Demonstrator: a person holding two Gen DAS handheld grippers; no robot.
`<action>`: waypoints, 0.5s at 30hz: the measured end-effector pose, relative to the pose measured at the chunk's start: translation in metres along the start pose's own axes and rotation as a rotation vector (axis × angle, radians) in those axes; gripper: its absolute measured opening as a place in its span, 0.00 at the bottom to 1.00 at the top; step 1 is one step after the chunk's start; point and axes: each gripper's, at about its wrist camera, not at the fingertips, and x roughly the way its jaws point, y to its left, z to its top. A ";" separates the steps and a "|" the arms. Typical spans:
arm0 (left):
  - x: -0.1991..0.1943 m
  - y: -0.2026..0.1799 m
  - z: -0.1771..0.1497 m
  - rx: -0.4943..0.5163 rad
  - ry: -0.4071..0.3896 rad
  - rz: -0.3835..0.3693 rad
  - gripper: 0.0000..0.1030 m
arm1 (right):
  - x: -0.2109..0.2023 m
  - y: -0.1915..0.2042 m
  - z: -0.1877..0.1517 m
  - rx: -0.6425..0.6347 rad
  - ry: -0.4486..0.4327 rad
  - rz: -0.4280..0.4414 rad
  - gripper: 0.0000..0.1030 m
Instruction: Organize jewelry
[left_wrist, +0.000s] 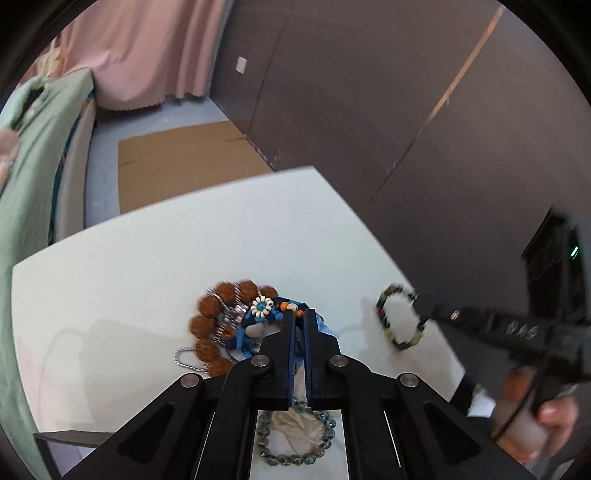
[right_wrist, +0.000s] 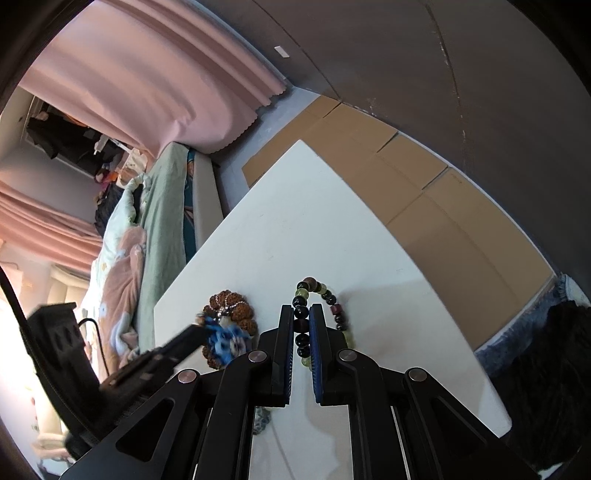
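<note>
Left claw (left_wrist: 300, 314): my jaws stand narrow, closed on the blue cord bracelet (left_wrist: 275, 314) with the white bead flower, at the edge of the tangled heap.
Right claw (right_wrist: 306, 308): pinched on the dark and green bead bracelet (right_wrist: 334, 310); its loop hangs from the fingers, and it looks lifted just off the table, though blur makes that uncertain.
Heap: the brown seed-bead bracelet (left_wrist: 207, 325) and a silver chain (left_wrist: 184, 360) lie knotted together with the blue cord, all touching.
Near bracelet: a grey-green glass bead bracelet (left_wrist: 295, 435) lies alone on a pale cloth, close under my left claw.
Progress: early to middle, I judge. One piece lies apart, one is in my right claw, and the heap is not yet sorted; I see no box or tray to receive anything.
Surface: a plain white table (left_wrist: 147, 258), smooth and slightly glossy.
Room: flattened cardboard (right_wrist: 424, 199) on the floor beyond the table, a dark wall, pink curtains (right_wrist: 147, 74), and a bed (right_wrist: 155, 221) with green bedding.
</note>
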 end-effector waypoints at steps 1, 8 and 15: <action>-0.006 0.002 0.002 -0.010 -0.012 -0.008 0.00 | 0.001 0.001 -0.001 -0.003 0.002 0.003 0.09; -0.058 0.016 0.009 -0.064 -0.112 -0.054 0.00 | 0.006 0.016 -0.004 -0.030 0.007 0.046 0.09; -0.051 0.025 0.005 -0.132 -0.067 -0.083 0.00 | 0.016 0.041 -0.009 -0.068 0.020 0.099 0.09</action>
